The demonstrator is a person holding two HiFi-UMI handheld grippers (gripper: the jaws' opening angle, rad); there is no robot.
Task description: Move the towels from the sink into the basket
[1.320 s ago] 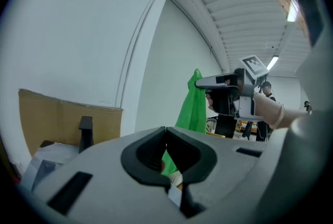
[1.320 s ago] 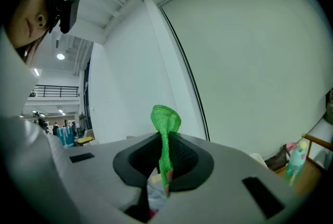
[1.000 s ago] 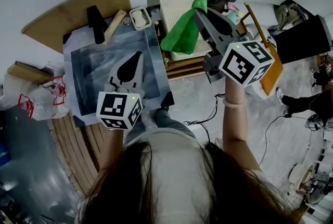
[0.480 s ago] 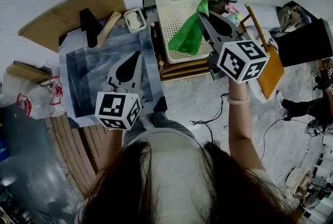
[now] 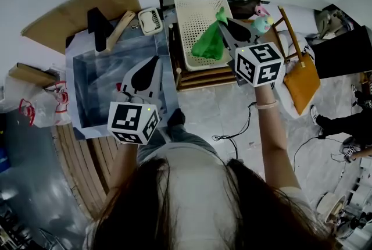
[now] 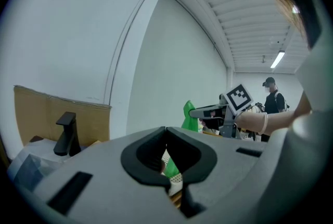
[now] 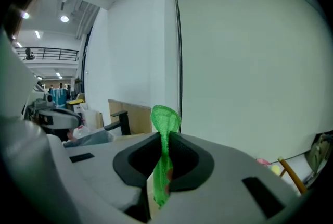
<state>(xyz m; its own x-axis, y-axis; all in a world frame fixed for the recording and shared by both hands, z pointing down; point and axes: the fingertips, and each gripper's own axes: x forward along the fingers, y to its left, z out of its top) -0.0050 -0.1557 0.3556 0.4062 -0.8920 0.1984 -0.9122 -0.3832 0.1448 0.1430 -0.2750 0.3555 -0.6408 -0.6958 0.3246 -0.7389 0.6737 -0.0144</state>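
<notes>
A green towel (image 5: 208,44) hangs from my right gripper (image 5: 222,17), whose jaws are shut on its upper end. It dangles over the white perforated basket (image 5: 195,10) to the right of the sink, its lower part down at the basket's mesh. In the right gripper view the towel (image 7: 165,116) pokes up through the pinched jaws of that gripper (image 7: 167,135). My left gripper (image 5: 154,61) hovers over the steel sink (image 5: 96,83) with its jaws shut and nothing between them (image 6: 166,129). I see no towel in the visible part of the sink.
A black faucet (image 5: 96,25) and a small white dish (image 5: 153,19) stand behind the sink. The basket rests on a wooden rack (image 5: 203,77). A plastic bag (image 5: 35,106) lies left of the sink, an orange board (image 5: 302,83) at the right. Cables trail across the floor.
My right gripper has sunk with the green towel, from above the basket down to it. The left gripper stays over the sink, barely shifted.
</notes>
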